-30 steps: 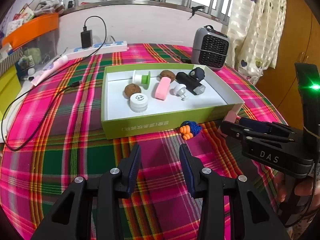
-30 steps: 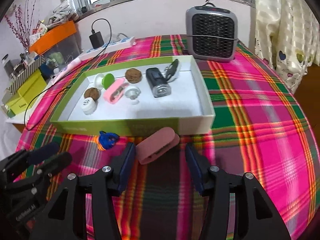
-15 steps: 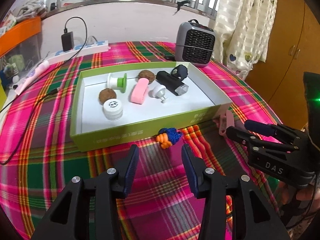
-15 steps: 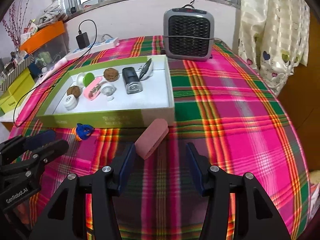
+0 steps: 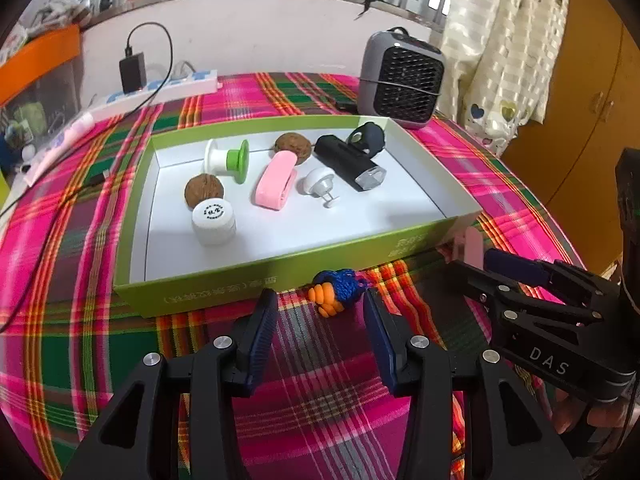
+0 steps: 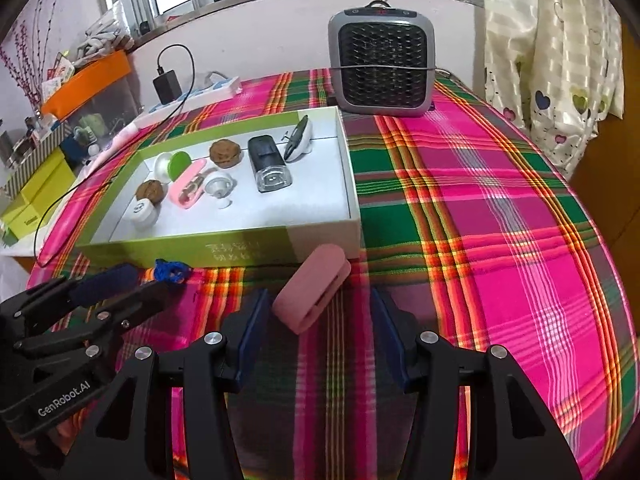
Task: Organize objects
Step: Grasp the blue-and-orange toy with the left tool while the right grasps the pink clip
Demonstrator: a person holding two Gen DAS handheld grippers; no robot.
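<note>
While both grippers hover, fingers (image 5: pixel 262 328) apart

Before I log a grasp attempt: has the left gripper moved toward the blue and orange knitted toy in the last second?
Yes. The left gripper has advanced toward the green box; the knitted toy now lies just beyond its open fingertips.

My left gripper (image 5: pixel 320 312) stands open over the plaid cloth (image 5: pixel 320 392), a blue-and-orange toy (image 5: pixel 336 290) lying between my fingertips, just before the green box (image 5: pixel 224 292). My right gripper (image 5: pixel 492 264) reaches beside it.
</note>
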